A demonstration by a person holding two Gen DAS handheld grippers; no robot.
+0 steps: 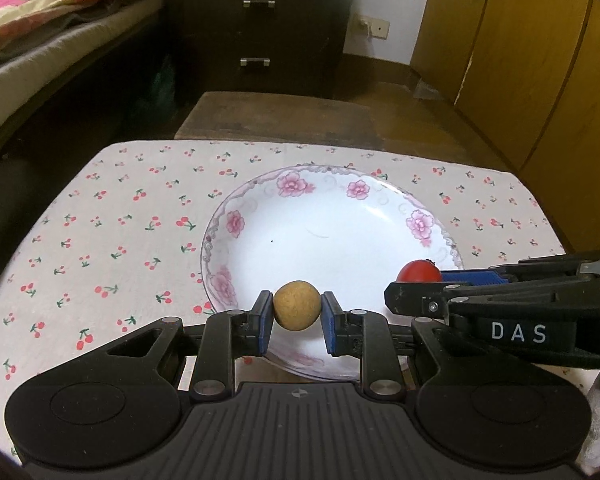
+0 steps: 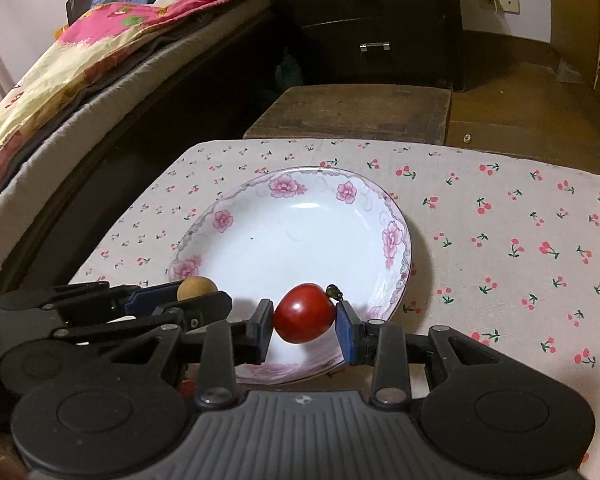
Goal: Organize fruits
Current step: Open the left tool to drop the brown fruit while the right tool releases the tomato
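A white plate [image 1: 380, 216] with pink flowers on its rim lies on the cherry-print cloth. My left gripper [image 1: 297, 312] is shut on a small round tan fruit [image 1: 297, 305], held over the plate's near rim. In the right wrist view my right gripper [image 2: 305, 318] is shut on a red tomato-like fruit [image 2: 304, 312] with a dark stem, also above the near rim of the plate [image 2: 396, 236]. The two grippers hang side by side; the tan fruit [image 2: 196, 287] shows at left there, and the red fruit [image 1: 418, 271] shows at right in the left wrist view.
The cloth-covered table [image 1: 120, 220] ends at a far edge, with a low wooden stool [image 1: 276, 116] beyond it. A bed [image 1: 40, 40] with a bright quilt runs along the left. Dark drawers [image 1: 256, 28] and a wooden wardrobe [image 1: 540, 60] stand behind.
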